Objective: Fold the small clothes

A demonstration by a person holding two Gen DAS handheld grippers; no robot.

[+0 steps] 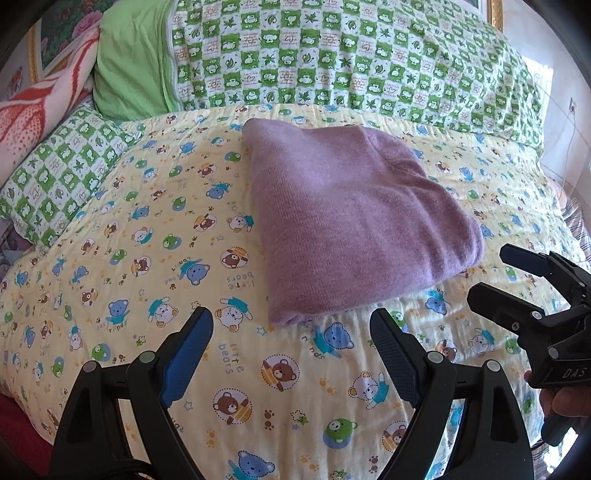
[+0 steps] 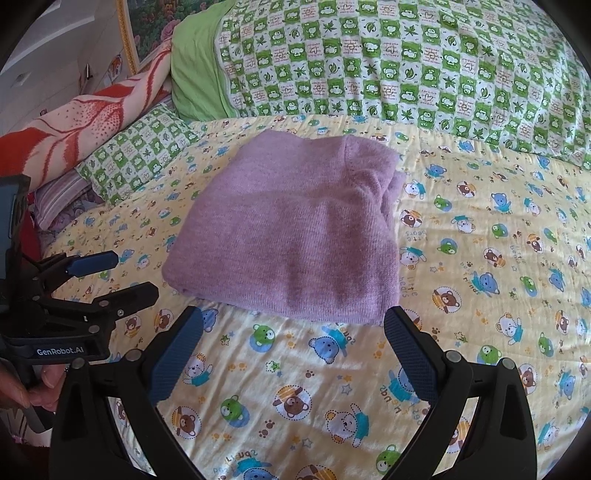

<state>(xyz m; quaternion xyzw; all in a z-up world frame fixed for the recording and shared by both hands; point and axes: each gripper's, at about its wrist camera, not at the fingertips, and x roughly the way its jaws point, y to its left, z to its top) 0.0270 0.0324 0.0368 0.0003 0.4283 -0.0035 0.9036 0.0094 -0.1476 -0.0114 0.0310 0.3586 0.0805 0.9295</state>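
Observation:
A purple knit garment lies folded into a compact rectangle on the yellow bear-print quilt. It also shows in the right wrist view. My left gripper is open and empty, just in front of the garment's near edge. My right gripper is open and empty, also just in front of the near edge. The right gripper shows at the right of the left wrist view, and the left gripper shows at the left of the right wrist view. Neither touches the garment.
A green and white checked duvet lies along the back of the bed. A checked pillow and a red and white blanket sit at the back left. A framed picture hangs behind.

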